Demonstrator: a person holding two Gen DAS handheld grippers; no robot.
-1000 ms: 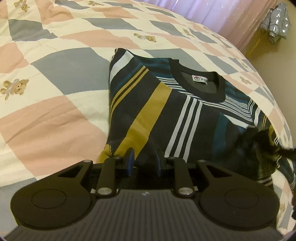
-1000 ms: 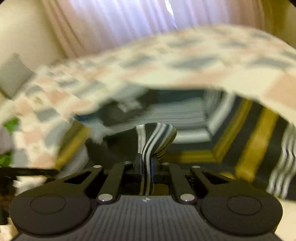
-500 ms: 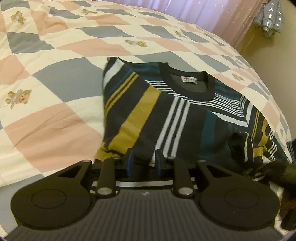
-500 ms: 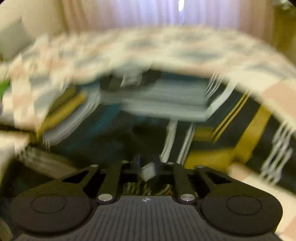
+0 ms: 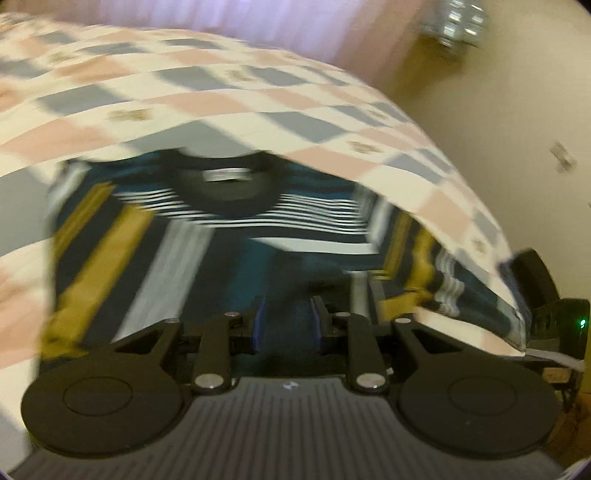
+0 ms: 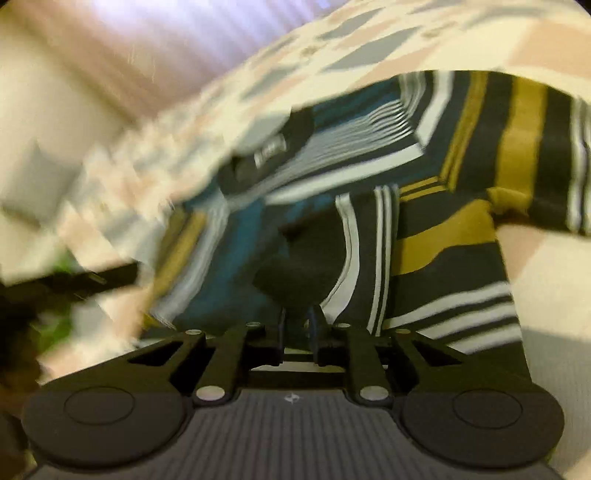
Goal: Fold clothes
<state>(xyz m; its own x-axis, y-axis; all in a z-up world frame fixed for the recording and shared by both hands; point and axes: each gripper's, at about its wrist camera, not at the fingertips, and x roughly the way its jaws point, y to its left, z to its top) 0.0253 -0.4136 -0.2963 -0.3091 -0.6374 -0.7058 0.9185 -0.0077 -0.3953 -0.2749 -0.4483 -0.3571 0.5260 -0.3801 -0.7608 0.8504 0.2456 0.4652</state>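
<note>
A dark shirt (image 5: 221,258) with mustard, white and teal stripes lies collar (image 5: 225,192) away from me on the chequered quilt (image 5: 258,96). My left gripper (image 5: 288,325) hovers low over the shirt's near middle, its blue-padded fingers (image 5: 258,325) apart with teal cloth showing beyond the gap. In the right wrist view the shirt (image 6: 461,177) fills the centre. My right gripper (image 6: 298,325) is shut on a bunched dark fold of the shirt (image 6: 295,280), which rises from its fingers. Both views are motion-blurred.
The quilt (image 6: 369,48) drops off at the bed's right edge beside a beige wall (image 5: 498,110). Pink curtains (image 5: 221,18) hang behind the bed. A dark device with a green light (image 5: 554,314) sits at that edge. A grey pillow (image 6: 37,184) lies far left.
My left gripper has swung rightwards along the shirt's near side, from the mustard stripe to the teal part. The right gripper, still holding cloth, has tilted and moved across the shirt.
</note>
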